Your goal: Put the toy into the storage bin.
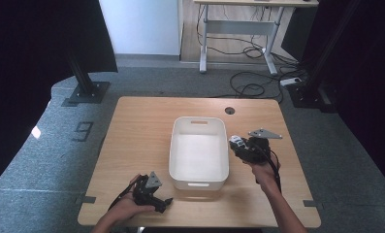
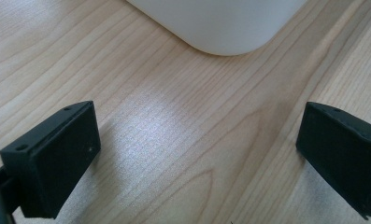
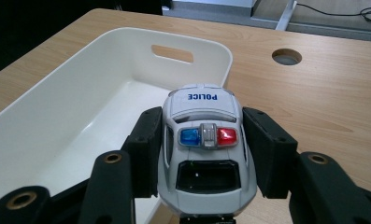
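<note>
We have the toy police car (image 3: 205,144) pinched between the two pads of the right claw (image 3: 204,149), one pad on each flank, nose pointing away over the near right rim of the white bin (image 1: 198,184). In the high view the right claw (image 1: 242,145) sits just beside the bin's right wall, with the car (image 1: 236,141) above the bench (image 1: 141,131) and not yet over the bin's floor.

To do this step well, we judge that we carry the car sideways over the rim first — high enough that its wheels clear the wall — and lower it toward the bare middle of the bin before we loosen the grip. Letting go from height risks a bounce or a roll against the wall. We keep the grip level so the car lands on its wheels.

The left claw (image 1: 153,194) rests near the bin's front left corner, its jaws spread wide over bare wood with nothing between them — it stays out of the way there.
</note>
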Demonstrator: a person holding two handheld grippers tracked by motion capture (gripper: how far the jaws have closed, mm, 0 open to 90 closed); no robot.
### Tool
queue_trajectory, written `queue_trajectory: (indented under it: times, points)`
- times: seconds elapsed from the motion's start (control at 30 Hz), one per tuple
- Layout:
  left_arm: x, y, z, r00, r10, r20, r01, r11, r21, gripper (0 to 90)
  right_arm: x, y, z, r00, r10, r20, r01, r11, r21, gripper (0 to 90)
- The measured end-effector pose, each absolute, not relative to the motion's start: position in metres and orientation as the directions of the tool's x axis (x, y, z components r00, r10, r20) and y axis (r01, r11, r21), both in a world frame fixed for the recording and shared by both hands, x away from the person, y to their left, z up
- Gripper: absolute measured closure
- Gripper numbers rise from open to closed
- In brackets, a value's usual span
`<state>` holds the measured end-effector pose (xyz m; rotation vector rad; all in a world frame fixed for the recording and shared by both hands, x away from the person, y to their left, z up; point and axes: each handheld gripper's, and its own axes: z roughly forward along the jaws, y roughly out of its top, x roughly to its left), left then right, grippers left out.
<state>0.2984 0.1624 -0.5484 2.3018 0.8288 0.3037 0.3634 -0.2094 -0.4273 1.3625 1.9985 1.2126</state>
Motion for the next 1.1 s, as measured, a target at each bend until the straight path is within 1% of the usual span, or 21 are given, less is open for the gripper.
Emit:
queue_trajectory:
  times: [0.53, 1.1]
  points:
    - [0.298, 0.162, -0.548, 0.772, 0.636, -0.006, 0.482, -0.579, 0.658, 0.0, 0.367, -0.199, -0.427, -0.431, 0.894, 0.122, 0.520, 0.136, 0.843, 50.2]
    - [0.298, 0.162, -0.548, 0.772, 0.636, -0.006, 0.482, -0.579, 0.658, 0.0, 0.371, -0.180, -0.426, -0.458, 0.883, 0.105, 0.517, 0.168, 0.839, 50.2]
